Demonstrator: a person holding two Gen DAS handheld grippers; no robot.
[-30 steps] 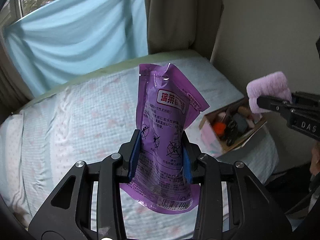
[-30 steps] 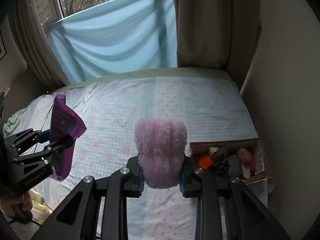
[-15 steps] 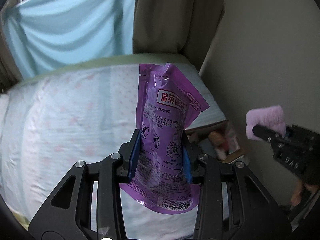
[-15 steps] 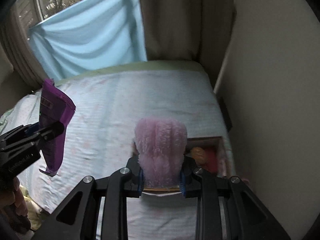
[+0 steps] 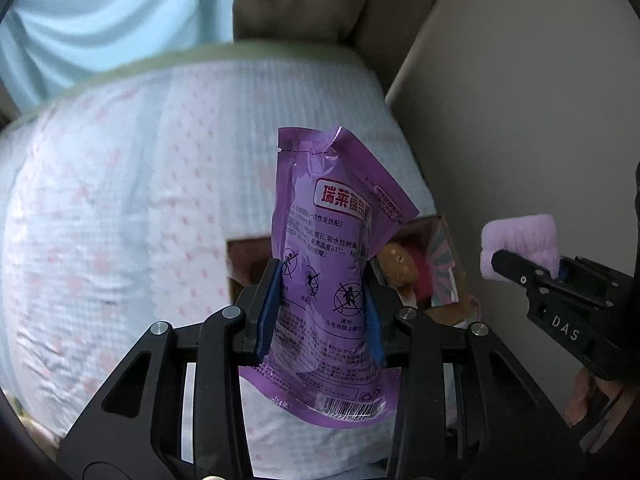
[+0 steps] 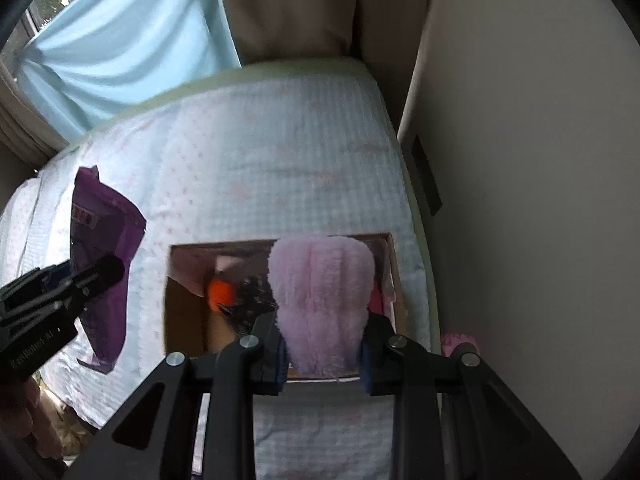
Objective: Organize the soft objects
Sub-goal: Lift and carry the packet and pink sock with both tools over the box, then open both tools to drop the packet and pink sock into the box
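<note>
My left gripper (image 5: 320,312) is shut on a purple plastic pouch (image 5: 332,248) with printed text, held upright above the bed. The pouch also shows in the right wrist view (image 6: 102,248), left of the box. My right gripper (image 6: 324,354) is shut on a fluffy pink plush piece (image 6: 322,300), held over the open cardboard box (image 6: 180,308). The plush also shows in the left wrist view (image 5: 524,240), to the right of the box (image 5: 240,256). The box holds several soft items, among them an orange ball (image 6: 220,294).
The bed (image 6: 280,160) has a pale blue sheet with pink dots. A beige wall (image 6: 520,160) stands close on the right, curtains (image 6: 120,40) at the far end. A pink item (image 6: 456,342) lies between bed and wall.
Both grippers have moved right and nearer to the box. The plush now hangs over the box opening, and the pouch sits in front of the box's left part.
</note>
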